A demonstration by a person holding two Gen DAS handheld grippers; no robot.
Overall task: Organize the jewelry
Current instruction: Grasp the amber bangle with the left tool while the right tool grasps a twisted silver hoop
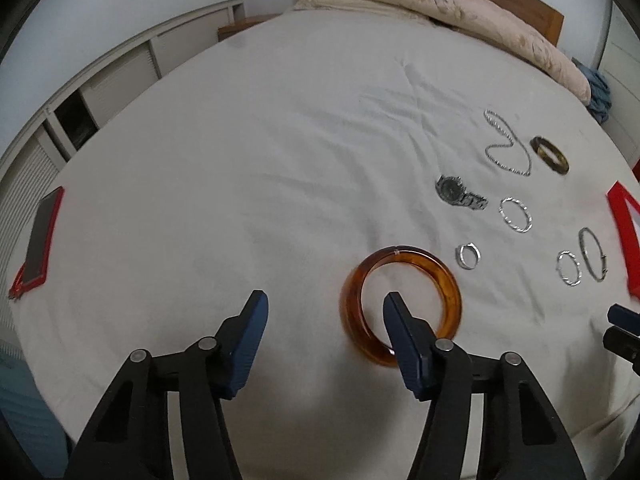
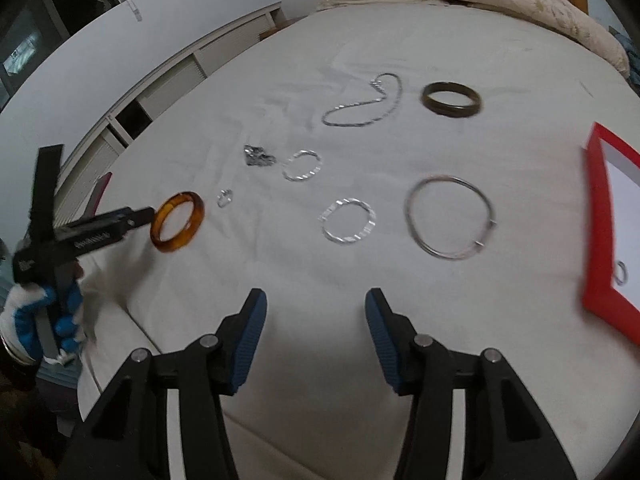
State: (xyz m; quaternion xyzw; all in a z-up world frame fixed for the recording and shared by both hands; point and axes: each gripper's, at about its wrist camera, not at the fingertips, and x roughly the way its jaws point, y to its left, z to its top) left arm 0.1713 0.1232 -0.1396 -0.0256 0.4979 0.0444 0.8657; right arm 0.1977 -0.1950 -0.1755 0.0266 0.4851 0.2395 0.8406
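Note:
Jewelry lies spread on a white bed sheet [image 1: 240,140]. My left gripper [image 1: 325,304] is open, its right finger over the opening of an amber bangle [image 1: 448,280], also in the right wrist view [image 2: 178,222]. Beyond lie a small silver ring [image 1: 468,256], a watch [image 1: 460,192], a silver chain [image 1: 504,144], a dark bangle [image 1: 550,155] and several silver bangles [image 1: 516,215]. My right gripper [image 2: 316,304] is open and empty, with a thin silver bangle [image 2: 450,216] and a twisted silver bangle [image 2: 348,220] ahead.
A red-rimmed tray [image 2: 596,216] with a white floor holds a small ring [image 2: 621,272] at the right. A red-cased phone [image 1: 40,236] lies at the sheet's left edge. A folded quilt [image 1: 460,4] sits at the headboard. White cabinets [image 1: 120,76] stand left.

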